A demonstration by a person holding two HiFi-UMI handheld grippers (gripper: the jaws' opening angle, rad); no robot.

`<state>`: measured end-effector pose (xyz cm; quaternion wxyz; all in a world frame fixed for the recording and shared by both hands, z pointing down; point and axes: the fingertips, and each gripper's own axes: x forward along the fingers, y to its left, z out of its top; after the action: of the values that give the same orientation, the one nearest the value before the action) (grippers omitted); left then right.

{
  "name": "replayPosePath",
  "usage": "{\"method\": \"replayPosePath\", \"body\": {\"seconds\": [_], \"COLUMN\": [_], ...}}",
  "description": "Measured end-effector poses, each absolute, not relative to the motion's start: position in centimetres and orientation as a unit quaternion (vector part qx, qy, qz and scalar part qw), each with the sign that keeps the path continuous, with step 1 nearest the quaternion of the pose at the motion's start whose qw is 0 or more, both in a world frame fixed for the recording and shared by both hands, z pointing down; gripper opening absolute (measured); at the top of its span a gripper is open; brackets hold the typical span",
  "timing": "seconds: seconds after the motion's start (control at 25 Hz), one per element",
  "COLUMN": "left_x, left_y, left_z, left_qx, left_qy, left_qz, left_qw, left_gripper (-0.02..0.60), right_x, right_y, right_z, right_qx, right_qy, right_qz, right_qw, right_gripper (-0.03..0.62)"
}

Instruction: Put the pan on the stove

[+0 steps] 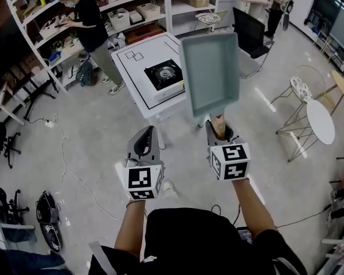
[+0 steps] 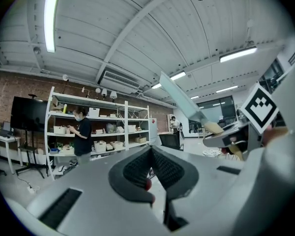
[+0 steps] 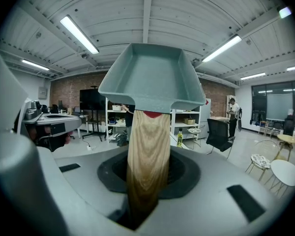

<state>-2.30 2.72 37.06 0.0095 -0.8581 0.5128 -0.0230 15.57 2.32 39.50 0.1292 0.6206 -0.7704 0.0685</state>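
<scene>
Clamping the teal pan's (image 1: 210,73) wooden handle (image 3: 147,156), right tool (image 1: 219,132); left tool (image 1: 144,143) jaws together.

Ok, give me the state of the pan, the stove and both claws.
pan: in the air, empty, not on the stove.
stove: on the white table, nothing on it.
right claw: shut on the pan's wooden handle.
left claw: shut, empty.

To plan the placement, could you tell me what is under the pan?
The pan, held up by the right gripper, hangs over the right edge of the table, hiding it and some floor. The stove sits clear to its left.
</scene>
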Motion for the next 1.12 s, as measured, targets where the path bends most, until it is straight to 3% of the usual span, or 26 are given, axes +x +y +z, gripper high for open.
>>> {"method": "replayPosePath", "body": {"seconds": [1.12], "left_x": [-8.3], "left_y": [-15.9], "left_z": [37.8], "left_qx": [-0.891], "left_qy": [0.453], "left_qz": [-0.001], "left_qw": [-0.038], "left_gripper": [0.008], "right_x": [9.1], "right_y": [-15.5], "right_z": [40.2], "right_qx": [0.65], "right_qy": [-0.736], "right_qz": [0.091], "right_qw": [0.164], "right_gripper": [0.077]}}
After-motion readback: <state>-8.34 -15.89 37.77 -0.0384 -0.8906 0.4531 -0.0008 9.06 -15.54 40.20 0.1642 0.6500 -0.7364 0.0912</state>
